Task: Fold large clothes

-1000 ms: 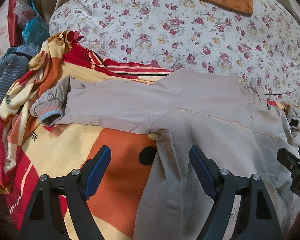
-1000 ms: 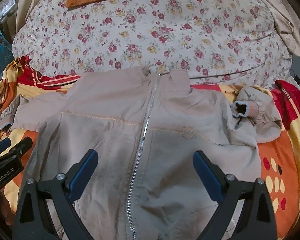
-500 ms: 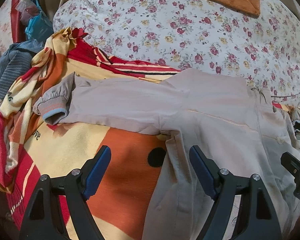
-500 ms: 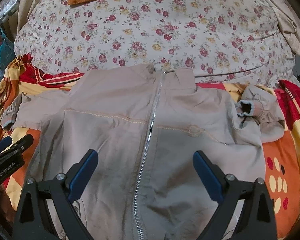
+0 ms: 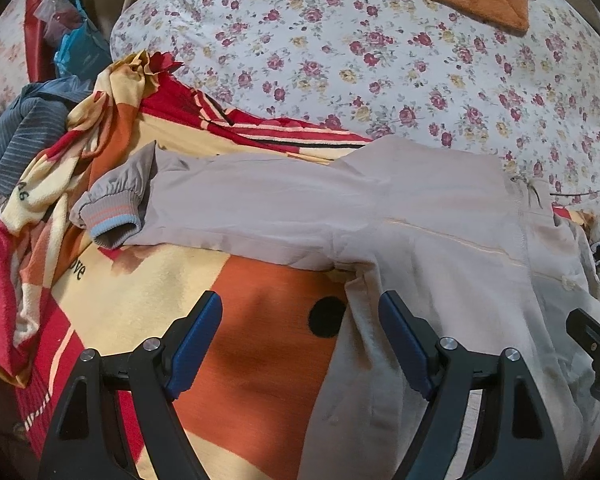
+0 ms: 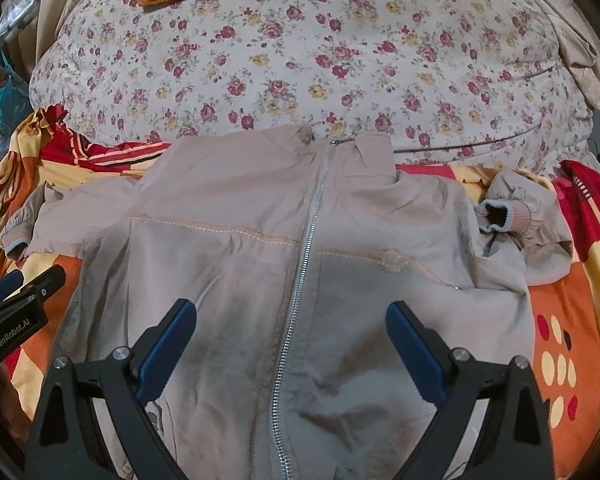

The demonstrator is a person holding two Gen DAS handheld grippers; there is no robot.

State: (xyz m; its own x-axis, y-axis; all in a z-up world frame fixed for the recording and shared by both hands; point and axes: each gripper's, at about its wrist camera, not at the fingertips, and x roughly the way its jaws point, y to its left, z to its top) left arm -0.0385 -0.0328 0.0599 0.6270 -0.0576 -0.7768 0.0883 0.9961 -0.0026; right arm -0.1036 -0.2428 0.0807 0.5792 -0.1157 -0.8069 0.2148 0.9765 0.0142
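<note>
While the beige zip-up jacket lies front-up and zipped across the middle of both views, spread on an orange, red and yellow patterned blanket, its one sleeve stretches flat toward the left of the left-wrist frame and ends in a striped ribbed cuff, and the other cuff sits bunched at the right of the right-wrist frame. Both claws stand wide and hold nothing: the left gripper hangs at the bottom of its frame over the jacket's side edge and the blanket, the right gripper at the bottom of its frame over the zipper, with a floral quilt filling the upper part of each view
</note>
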